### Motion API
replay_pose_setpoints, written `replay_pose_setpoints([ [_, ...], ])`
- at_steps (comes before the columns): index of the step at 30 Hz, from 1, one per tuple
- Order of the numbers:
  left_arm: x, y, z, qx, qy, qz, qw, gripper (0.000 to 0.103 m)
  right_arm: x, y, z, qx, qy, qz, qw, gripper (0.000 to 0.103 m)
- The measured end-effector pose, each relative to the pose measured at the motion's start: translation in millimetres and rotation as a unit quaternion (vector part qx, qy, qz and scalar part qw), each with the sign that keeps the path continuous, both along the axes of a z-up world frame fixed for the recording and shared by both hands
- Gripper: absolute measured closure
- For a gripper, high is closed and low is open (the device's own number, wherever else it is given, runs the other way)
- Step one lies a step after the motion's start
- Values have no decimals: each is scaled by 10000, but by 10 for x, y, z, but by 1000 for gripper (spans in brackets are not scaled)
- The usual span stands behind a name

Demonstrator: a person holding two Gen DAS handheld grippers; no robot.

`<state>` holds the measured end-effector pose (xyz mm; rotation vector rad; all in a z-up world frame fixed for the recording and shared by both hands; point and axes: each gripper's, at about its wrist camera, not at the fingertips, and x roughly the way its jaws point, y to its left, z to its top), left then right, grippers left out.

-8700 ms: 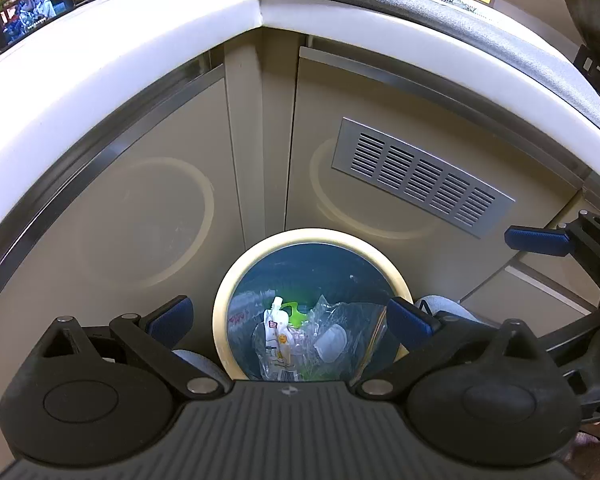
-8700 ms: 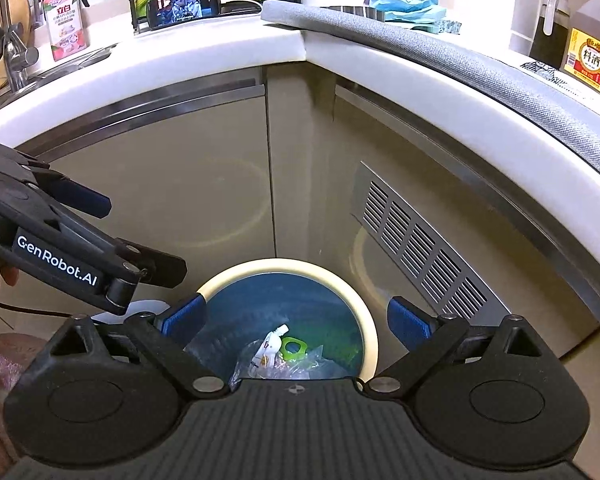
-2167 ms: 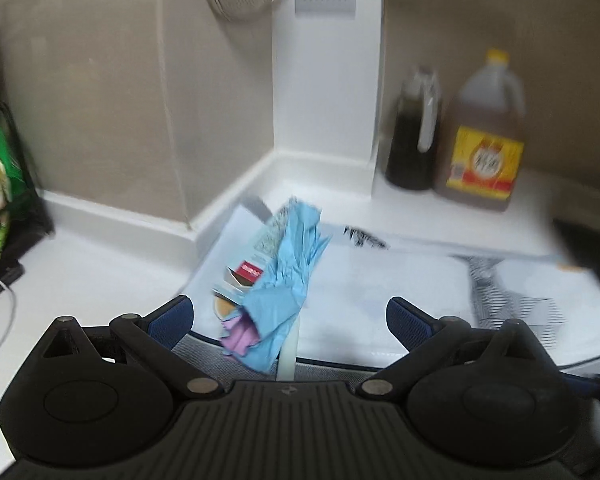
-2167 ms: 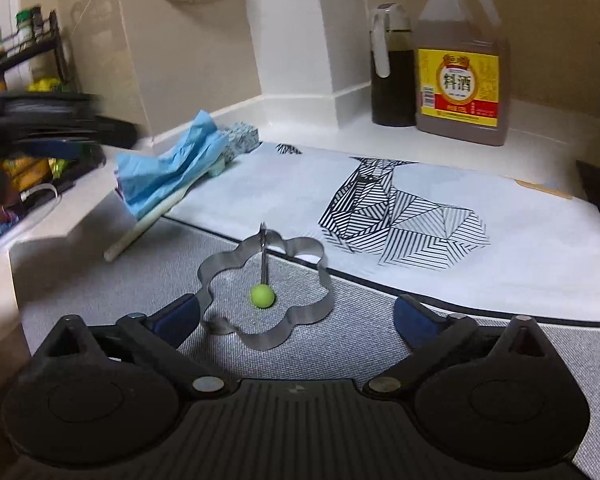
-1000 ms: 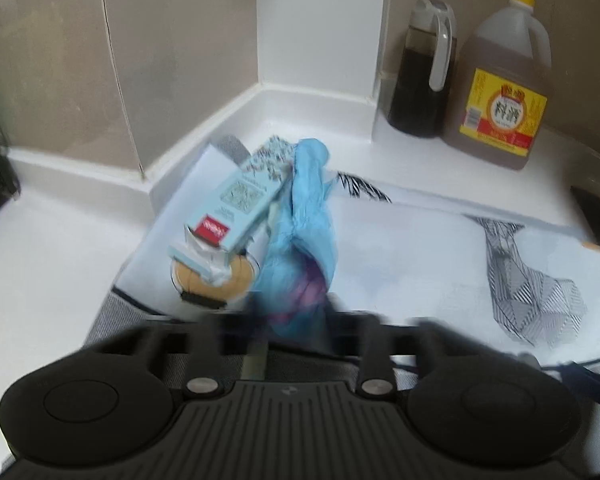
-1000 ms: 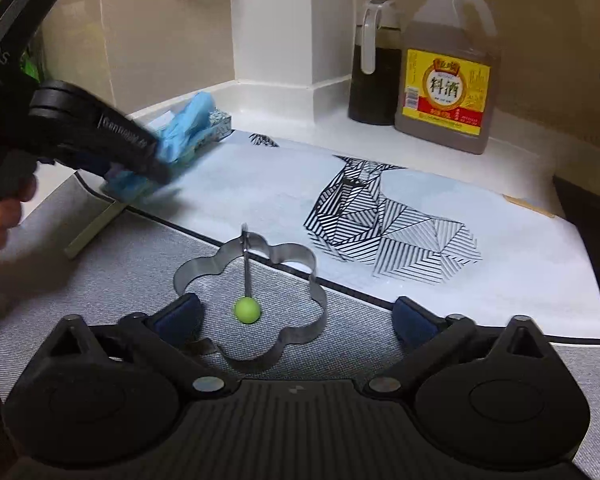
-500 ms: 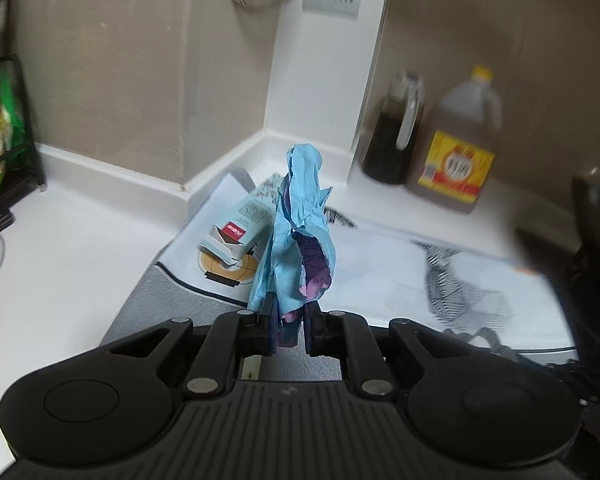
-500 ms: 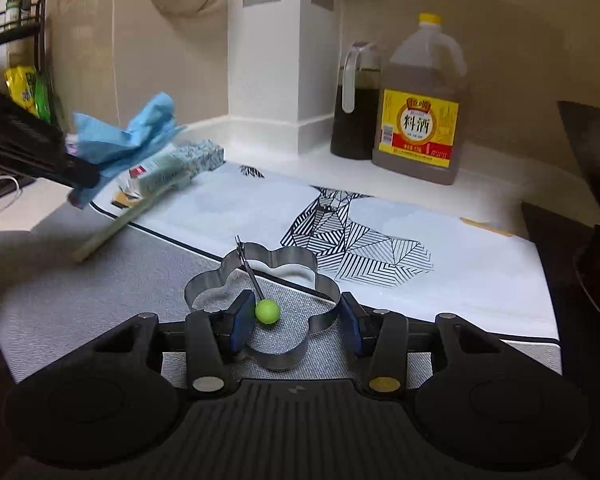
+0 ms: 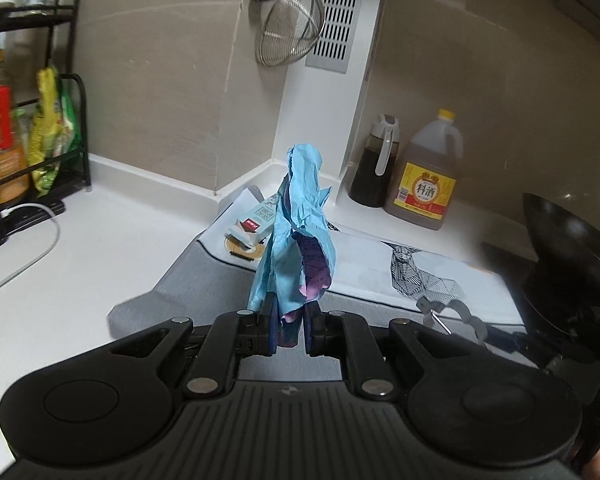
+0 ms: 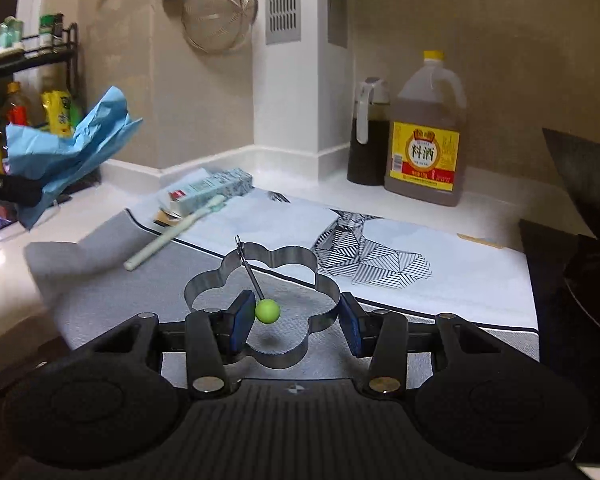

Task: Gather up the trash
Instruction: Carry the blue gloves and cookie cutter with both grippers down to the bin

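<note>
Since a second ago: blue wrapper (image 9: 296, 236) lifted off the tabletop (image 9: 100, 248), now upright at centre frame, pinched at its lower end by the left gripper (image 9: 288, 330); jaws clenched on it. In the right view it hangs at upper left, clear of the surface. Right gripper (image 10: 292, 322) jaws have closed across the flower-shaped metal ring (image 10: 260, 300), left pad inside the ring, right pad outside it; ring held.

Risks: the wrapper is held by a thin crumpled edge, so a fast swing could slip it out. The ring grip spans only one lobe, so it may pivot or drop.

Count: one wrapper, one ring, one carton (image 10: 208, 192), one toothbrush (image 10: 172, 236), two bottles at upper right.
</note>
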<state>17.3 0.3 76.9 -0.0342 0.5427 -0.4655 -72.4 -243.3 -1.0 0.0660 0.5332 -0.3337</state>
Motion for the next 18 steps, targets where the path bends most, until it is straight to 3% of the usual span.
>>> replay_pose_setpoints([
  [9,-787,394,-121,-23,-2,130,9999,90,-611,420,269,-54,-295,658,9974,55],
  [18,-1434,669,-264,88,-61,269,9996,90,-1109,878,220,90,29,1373,9905,54],
])
